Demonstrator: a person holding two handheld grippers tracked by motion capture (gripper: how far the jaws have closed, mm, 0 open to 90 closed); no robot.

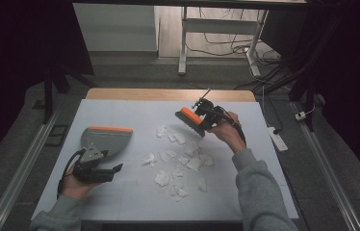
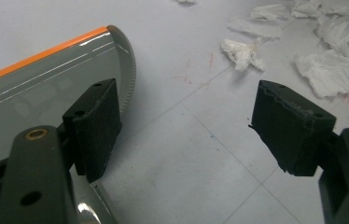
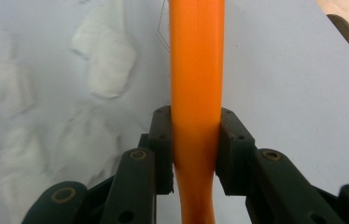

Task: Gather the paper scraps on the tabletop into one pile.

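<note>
A grey dustpan (image 1: pixel 106 137) with an orange front lip lies at the left of the white table top (image 1: pixel 120 192). Just in front of it my left gripper (image 1: pixel 115 169) rests open. In the left gripper view its jaws (image 2: pixel 196 126) stand wide apart over bare table, the left one beside the dustpan (image 2: pixel 46 84). My right gripper (image 1: pixel 206 118) is shut on an orange brush (image 1: pixel 191 120), held above the far middle of the table. In the right gripper view the pads (image 3: pixel 195 149) clamp the orange handle (image 3: pixel 196 70). Several torn white paper scraps (image 1: pixel 183 163) lie scattered between the two.
A wooden table edge (image 1: pixel 168 94) shows beyond the white top. More scraps lie near the left gripper (image 2: pixel 331 72) and under the brush (image 3: pixel 105 51). A power strip (image 1: pixel 278 139) lies on the floor at the right, with cables and desk legs (image 1: pixel 183 48) behind.
</note>
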